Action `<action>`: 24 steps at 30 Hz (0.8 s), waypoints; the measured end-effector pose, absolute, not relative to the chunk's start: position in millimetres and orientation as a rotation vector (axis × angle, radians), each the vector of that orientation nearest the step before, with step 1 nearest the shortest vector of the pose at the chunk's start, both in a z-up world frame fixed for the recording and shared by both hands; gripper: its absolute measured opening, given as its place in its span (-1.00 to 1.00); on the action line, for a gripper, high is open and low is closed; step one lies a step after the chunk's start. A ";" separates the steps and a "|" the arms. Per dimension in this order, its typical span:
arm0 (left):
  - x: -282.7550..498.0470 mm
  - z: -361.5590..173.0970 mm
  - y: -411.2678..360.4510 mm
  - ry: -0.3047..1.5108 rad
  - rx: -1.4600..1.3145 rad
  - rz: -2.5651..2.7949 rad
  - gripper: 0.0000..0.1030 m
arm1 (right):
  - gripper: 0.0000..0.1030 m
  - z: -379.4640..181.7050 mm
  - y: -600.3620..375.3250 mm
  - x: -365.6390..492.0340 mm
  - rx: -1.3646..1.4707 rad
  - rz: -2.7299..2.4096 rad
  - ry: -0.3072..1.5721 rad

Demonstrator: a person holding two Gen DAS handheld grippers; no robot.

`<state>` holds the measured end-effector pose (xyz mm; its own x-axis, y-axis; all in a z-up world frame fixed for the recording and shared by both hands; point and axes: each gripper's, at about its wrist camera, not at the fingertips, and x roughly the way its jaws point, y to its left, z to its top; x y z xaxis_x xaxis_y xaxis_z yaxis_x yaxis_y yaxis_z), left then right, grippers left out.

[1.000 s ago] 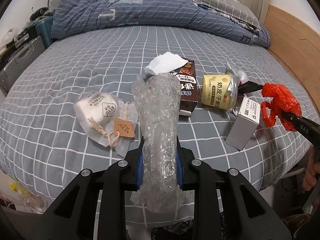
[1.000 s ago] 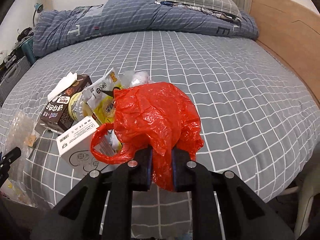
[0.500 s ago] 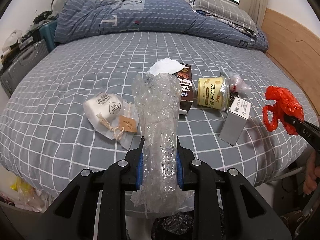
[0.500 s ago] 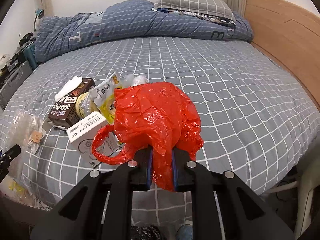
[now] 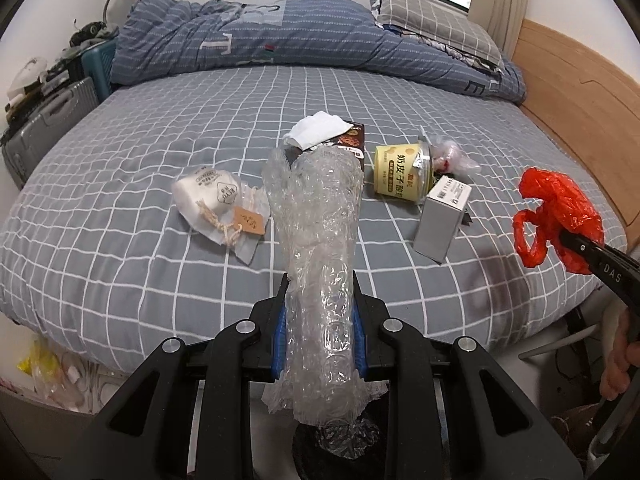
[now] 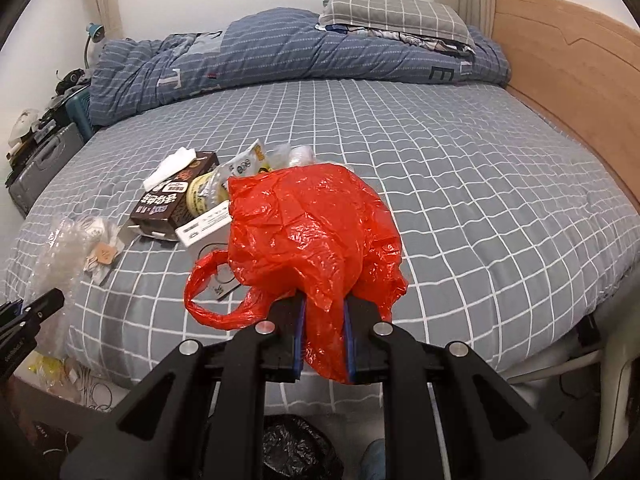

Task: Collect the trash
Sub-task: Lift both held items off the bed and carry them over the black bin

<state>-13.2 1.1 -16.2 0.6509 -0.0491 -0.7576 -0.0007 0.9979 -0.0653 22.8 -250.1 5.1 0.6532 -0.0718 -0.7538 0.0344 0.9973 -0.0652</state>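
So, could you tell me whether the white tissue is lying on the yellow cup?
No, the white tissue rests on the far end of the dark brown carton, while the yellow cup lies apart to its right.

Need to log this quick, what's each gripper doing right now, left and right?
Left gripper: closed on the bubble wrap.
Right gripper: closed on the red plastic bag.

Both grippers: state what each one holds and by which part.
The left gripper clamps a bubble wrap roll around its lower part. The right gripper pinches a red plastic bag by the bunched plastic at its near end.
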 end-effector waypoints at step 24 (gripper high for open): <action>-88.6 -24.4 -9.0 0.879 -0.096 -0.031 -0.52 | -0.73 -5.4 -220.9 -69.5 -0.064 -0.017 0.902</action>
<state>-88.6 -9.0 -24.4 0.6378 -0.0669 -0.7673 -0.0120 0.9952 -0.0968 -69.5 -220.9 -5.4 0.6198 -0.0414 -0.7837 -0.0124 0.9980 -0.0626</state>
